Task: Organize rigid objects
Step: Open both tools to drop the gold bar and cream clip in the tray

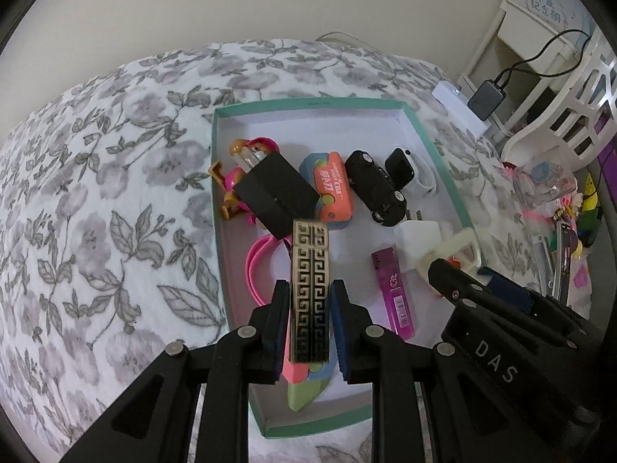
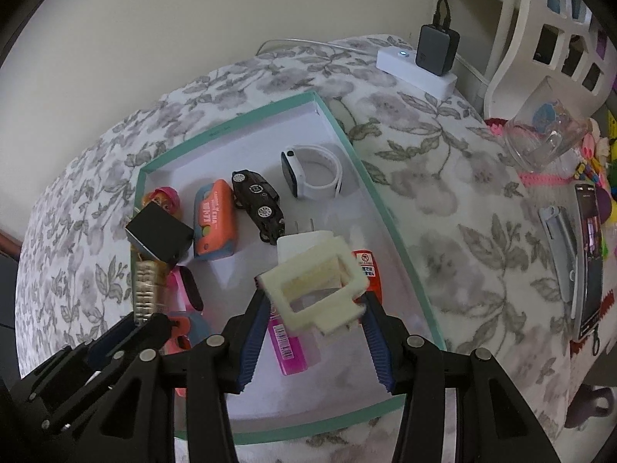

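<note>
Two grippers over the box [image 1: 439,146]: left [image 1: 309,328] jaws clamping a patterned bar [image 1: 310,289], right [image 2: 314,332] jaws around a blurred cream frame [image 2: 312,281].

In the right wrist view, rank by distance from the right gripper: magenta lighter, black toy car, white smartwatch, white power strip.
From the right gripper:
1. Magenta translucent lighter, just below the fingers.
2. Black toy car, mid-box.
3. White-strapped smartwatch, behind the car.
4. White power strip, outside the box, by the wall.

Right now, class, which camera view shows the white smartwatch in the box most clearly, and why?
The right wrist view: the white smartwatch lies unobstructed in the teal box, dark face and looped band fully visible. In the left wrist view the watch sits partly behind the black toy car, so only part of it shows.
</note>
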`<state>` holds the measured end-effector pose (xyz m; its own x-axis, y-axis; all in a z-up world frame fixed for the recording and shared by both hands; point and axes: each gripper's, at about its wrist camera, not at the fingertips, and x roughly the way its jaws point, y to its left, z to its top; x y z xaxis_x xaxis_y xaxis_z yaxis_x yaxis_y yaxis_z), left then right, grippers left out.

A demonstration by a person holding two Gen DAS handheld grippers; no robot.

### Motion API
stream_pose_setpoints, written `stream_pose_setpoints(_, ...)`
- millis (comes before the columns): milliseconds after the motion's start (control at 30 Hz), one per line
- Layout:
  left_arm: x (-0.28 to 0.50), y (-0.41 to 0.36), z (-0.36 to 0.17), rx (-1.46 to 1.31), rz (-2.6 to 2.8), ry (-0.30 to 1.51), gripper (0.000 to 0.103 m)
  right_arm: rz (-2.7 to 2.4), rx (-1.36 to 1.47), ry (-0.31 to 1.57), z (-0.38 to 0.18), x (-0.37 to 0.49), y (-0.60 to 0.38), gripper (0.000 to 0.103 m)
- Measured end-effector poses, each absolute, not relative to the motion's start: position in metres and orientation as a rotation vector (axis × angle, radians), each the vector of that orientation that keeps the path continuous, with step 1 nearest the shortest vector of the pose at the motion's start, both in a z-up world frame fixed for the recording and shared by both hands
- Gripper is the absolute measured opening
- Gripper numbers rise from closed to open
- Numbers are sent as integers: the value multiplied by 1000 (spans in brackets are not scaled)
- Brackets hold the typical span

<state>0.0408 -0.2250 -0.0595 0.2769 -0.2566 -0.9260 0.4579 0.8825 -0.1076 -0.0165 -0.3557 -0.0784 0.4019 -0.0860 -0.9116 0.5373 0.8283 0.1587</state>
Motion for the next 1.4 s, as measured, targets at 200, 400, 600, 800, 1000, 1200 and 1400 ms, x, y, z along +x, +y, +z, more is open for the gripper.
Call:
stream_pose_setpoints(200,43,-217,-54,171,-471,1190,23,-405,463,1096,-76,-16,-353,58)
stream_pose_setpoints(400,45,-206,-46,129,-457,1183,42,-404,452,1096,-75,-16,-351,64)
stream_pose_setpoints(600,52,-186,-37,157,-332,1119,70,-392,436,1089,-73,-15,-346,72)
stream_pose_setpoints(800,63,-159,-38,202,-199,1097,78,-360,411,1073,-68,-11,-332,82)
stream_pose_setpoints(1000,67,-139,-39,171,-148,1097,95,-302,434,1059,-67,-8,-319,97)
stream_pose_setpoints(1200,61,-130,-34,161,-144,1087,99,-294,424,1039,-63,-10,-311,102)
stream_pose_setpoints(1400,55,-115,-22,129,-137,1058,99,-294,400,1028,-59,-13,-304,103)
